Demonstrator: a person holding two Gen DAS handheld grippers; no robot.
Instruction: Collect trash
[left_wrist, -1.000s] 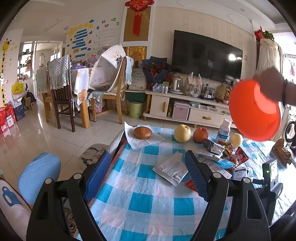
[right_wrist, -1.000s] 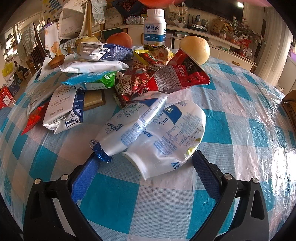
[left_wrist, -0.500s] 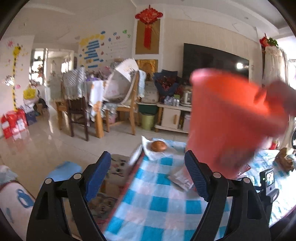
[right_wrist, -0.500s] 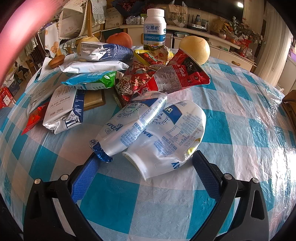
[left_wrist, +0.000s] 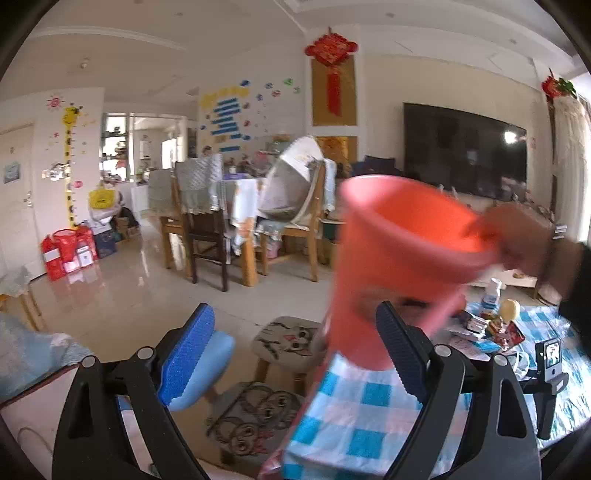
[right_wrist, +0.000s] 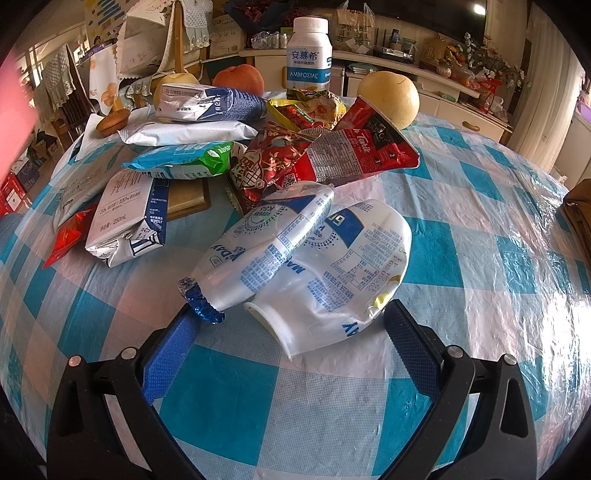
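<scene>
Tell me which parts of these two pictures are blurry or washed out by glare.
Left wrist view: the orange bucket and the hand holding its rim are motion-smeared; the room behind is softer too; the TV shows a bright reflection. Right wrist view: sharp on the crushed plastic bottles; sunlight glares off the plastic table cover at right; a pink out-of-focus smear fills the left edge.
</scene>
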